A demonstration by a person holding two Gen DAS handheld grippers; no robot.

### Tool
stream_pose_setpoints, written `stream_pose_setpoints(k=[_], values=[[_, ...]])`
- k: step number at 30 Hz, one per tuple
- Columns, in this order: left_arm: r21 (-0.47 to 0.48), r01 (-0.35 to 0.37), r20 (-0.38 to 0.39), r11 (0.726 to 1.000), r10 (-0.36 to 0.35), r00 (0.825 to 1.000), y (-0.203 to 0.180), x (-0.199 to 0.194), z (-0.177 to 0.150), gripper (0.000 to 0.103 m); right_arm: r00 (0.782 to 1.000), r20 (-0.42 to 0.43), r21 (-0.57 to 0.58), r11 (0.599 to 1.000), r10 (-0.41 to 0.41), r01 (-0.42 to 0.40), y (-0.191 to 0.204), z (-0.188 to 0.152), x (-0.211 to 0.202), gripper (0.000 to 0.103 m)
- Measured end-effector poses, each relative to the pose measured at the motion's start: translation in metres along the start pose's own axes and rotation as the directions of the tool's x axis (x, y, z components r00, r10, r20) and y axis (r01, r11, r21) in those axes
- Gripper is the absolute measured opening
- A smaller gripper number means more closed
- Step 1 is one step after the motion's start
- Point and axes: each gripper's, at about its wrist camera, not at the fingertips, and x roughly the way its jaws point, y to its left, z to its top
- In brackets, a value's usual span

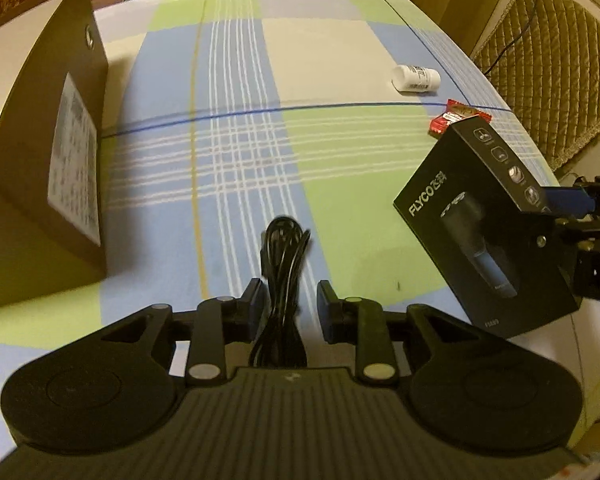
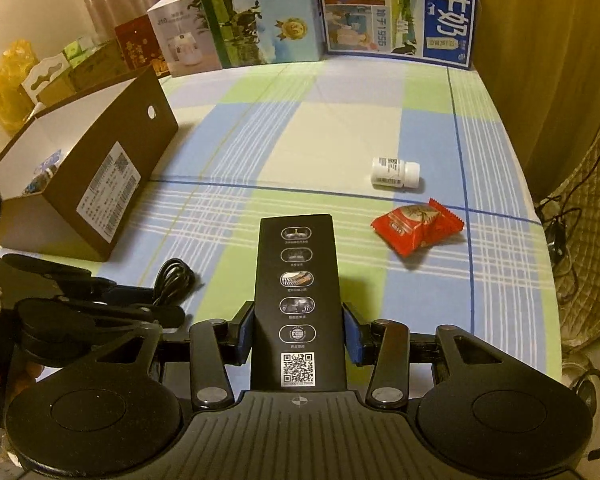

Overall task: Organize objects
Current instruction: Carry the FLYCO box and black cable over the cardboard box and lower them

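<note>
- The left tongs [image 1: 286, 304] tilt steeply down over the counter [image 1: 340, 60], which wears a blue, green and cream checked cloth.
- Their blue-padded fingers [image 1: 255, 300] stand narrow, with a coiled black cable [image 1: 282, 264] running between them. The pads sit just beside the bundle, and I cannot tell whether they press on it.
- From the right wrist view the same tongs show low on the left, a hand behind them, with the cable loop [image 2: 172, 280] sticking out over the cloth.
- The right tongs [image 2: 298, 334] also slope down, and their blue pads [image 2: 352, 336] are clamped on the narrow sides of a tall black shaver carton [image 2: 296, 280], its icon-printed edge facing up.
- In the left wrist view that carton [image 1: 480, 232] hangs tilted, clear of the counter, off to the right of the cable.
- An open brown cardboard box with a white label [image 2: 96, 184] stands on the left of the counter, with something bluish lying inside.
- A small white pill bottle [image 2: 396, 174] lies on its side on the far right.
- A red foil snack packet [image 2: 416, 228] lies near it, closer in.
- Printed milk cartons [image 2: 396, 8] line the far edge.
</note>
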Motion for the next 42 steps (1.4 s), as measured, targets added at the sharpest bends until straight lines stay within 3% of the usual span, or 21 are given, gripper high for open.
stream_pose_setpoints(k=[3,14,25,34,42], values=[[0.016,-0.015,0.005,1.000,0.015,1.000,-0.002,0.002,0.003,0.012,1.000,0.004,-0.006,1.000,-0.007,0.007,0.002,0.001,0.001,0.041],[-0.011,0.006,0.048,1.000,-0.005,0.999,0.009,-0.029,0.005,0.011,1.000,0.026,0.011,1.000,-0.004,0.003,0.009,0.003,-0.008,0.040],[-0.093,0.033,0.202,0.995,-0.013,0.979,0.045,-0.106,0.018,0.011,0.990,0.130,0.009,0.998,0.061,-0.063,0.042,0.043,-0.041,0.040],[-0.187,-0.017,0.278,0.982,0.069,0.958,0.105,-0.158,0.027,0.011,0.946,0.220,-0.090,0.971,0.236,-0.221,0.113,0.094,-0.055,0.040],[-0.256,-0.083,0.299,0.963,0.160,0.941,0.173,-0.177,0.037,0.011,0.914,0.224,-0.159,0.938,0.338,-0.308,0.182,0.142,-0.024,0.040]])
